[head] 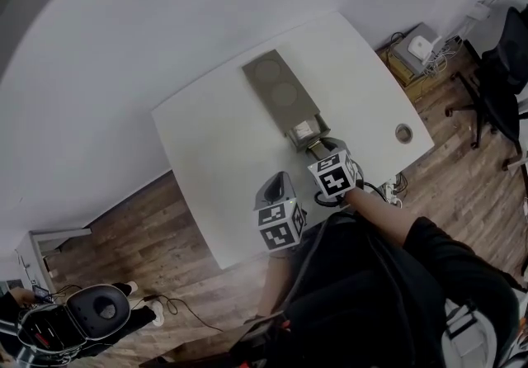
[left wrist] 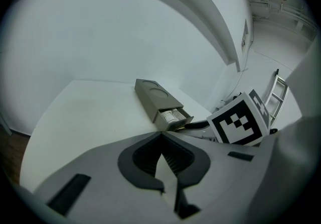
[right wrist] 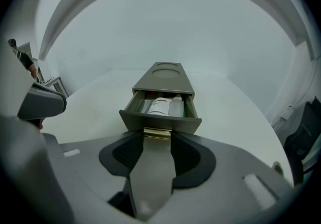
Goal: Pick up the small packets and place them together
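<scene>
At left, over the near edge of the table point(head: 206, 152): left gripper point(left wrist: 160, 136), tips pressed together, nothing between. Centre of table: olive box point(head: 276, 86) with two round recesses on top, drawer point(right wrist: 160, 121) standing open toward the near edge. Inside the drawer: packets point(right wrist: 161, 105), small and flat, a white one in the middle, greyish ones at either side, laid lengthwise side by side. At right: right gripper point(right wrist: 158, 138), pinching the brass-coloured handle point(right wrist: 157, 132) on the drawer front. Packet colours and layout readable only in the right gripper view. In the left gripper view, just one pale packet past the drawer's side wall, plus the right gripper's marker cube point(left wrist: 238, 122). Only in the head view: whole table, round hole point(head: 403, 133) near its right edge, wooden floor point(head: 165, 226), chair point(head: 499, 86) at far right.
</scene>
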### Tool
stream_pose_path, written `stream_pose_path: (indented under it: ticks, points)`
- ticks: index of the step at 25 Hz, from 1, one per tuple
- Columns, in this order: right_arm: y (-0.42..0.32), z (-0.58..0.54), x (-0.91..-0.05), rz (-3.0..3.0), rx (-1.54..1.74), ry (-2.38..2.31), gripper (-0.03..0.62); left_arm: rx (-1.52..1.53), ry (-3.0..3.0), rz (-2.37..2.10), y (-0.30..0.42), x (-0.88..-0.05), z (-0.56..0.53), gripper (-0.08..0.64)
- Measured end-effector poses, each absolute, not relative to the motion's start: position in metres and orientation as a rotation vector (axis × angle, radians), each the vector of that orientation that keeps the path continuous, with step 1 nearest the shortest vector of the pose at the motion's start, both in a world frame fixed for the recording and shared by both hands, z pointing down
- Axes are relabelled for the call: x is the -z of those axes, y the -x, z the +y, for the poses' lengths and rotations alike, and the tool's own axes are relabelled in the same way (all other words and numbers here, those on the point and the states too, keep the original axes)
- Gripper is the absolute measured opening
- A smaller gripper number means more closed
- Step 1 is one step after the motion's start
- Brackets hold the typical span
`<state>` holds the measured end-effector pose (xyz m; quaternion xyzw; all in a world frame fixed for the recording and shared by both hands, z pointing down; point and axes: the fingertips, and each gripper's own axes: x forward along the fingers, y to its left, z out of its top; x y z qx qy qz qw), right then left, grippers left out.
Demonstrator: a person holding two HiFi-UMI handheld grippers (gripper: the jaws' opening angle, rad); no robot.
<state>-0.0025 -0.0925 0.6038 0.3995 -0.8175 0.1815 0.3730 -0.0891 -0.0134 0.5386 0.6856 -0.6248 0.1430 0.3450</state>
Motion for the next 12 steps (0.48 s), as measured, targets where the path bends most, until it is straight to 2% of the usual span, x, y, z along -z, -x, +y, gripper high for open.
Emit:
stream_pose_path:
  ticks: [12]
  points:
    - [-0.0051, -0.0867, -0.6077, -2.103, -0.472, -1.004, 0.167, -0.386, -1.756, -1.604, 0.0812, -0.5468, -0.0109, -0.005]
